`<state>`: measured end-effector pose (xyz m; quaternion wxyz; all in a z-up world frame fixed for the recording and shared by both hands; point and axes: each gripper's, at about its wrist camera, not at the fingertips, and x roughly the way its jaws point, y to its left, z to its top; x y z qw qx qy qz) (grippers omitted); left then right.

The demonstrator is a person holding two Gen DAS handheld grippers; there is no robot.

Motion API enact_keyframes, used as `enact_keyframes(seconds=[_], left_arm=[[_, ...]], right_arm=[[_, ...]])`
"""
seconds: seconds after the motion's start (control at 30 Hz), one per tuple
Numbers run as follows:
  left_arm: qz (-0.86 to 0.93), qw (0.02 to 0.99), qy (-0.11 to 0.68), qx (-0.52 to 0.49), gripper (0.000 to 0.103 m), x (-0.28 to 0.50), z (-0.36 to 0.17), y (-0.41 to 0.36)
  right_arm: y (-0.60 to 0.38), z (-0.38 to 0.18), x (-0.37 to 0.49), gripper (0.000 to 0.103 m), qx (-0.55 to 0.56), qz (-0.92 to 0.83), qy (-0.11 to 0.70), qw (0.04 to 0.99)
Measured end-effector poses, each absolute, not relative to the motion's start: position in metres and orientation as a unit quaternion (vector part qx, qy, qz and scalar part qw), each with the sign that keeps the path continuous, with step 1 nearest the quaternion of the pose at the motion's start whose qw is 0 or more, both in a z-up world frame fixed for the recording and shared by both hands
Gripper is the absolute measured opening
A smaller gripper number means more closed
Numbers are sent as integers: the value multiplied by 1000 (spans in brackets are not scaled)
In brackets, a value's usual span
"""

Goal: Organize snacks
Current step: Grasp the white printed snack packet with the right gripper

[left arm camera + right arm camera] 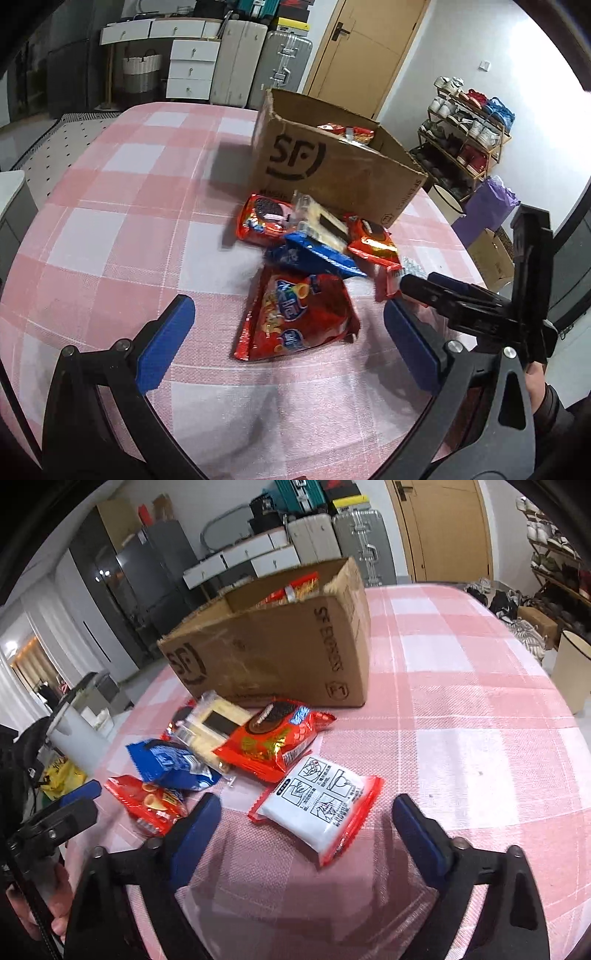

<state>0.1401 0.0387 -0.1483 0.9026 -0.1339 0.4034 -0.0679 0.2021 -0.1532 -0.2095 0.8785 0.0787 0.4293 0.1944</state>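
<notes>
**Snacks piled before the carton, both grippers open and empty**

The loose snacks lay in a heap on the pink checked tablecloth point(110, 192), just in front of the cardboard box point(332, 173). Nearest the left gripper point(288, 328) was a red chip bag point(295, 321), lying flat between its widely spread blue pads and touched by neither. Its far end was overlapped by a blue cookie packet point(314, 256), and behind that sat a clear-wrapped wafer pack point(321, 221) flanked by two red-orange cookie packs point(262, 221), the heap reaching to the box's wall. More red packets point(347, 131) showed inside the open box.

From the right wrist view, a white noodle packet point(321, 808) with a red edge lay printed side up, closest to the right gripper point(306, 827). Those fingers were also wide apart and held nothing; the packet lay just ahead of them, between their tips. Suitcases point(258, 62) and a shoe rack point(465, 133) stood beyond the table.
</notes>
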Motion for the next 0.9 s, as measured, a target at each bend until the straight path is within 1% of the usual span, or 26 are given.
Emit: enact_keyframes(seconds=[0.07,0.17,0.2,0.23,0.27,0.37,0.4,0.57,0.9], left_arm=[[-66,902,405,-138,102,139,-150,42],[-63,899,409,-142,102,141,-153,45],[-62,898,410,-144,102,140,-155,47],[-62,897,412,-148,102,139,-157,49],[-61,896,414,-150,102,138,-159,51],[-57,891,421,-157,102,137,-164,55],[-56,891,422,-159,102,137,-164,56],[-57,893,416,-161,102,130,-160,58],[-58,893,415,-163,102,121,-155,59]], right_arm=[[-148,-215,207,83,68,186,438,877],[-145,-216,207,83,66,187,430,881],[-145,-216,207,78,66,186,427,882],[-145,-216,207,75,63,184,426,884],[-145,-216,207,69,56,181,424,886],[-141,-217,208,59,43,186,424,885],[-138,-217,207,58,33,185,424,886],[-123,-216,202,55,-19,189,415,890],[-147,-206,191,53,35,203,408,890]])
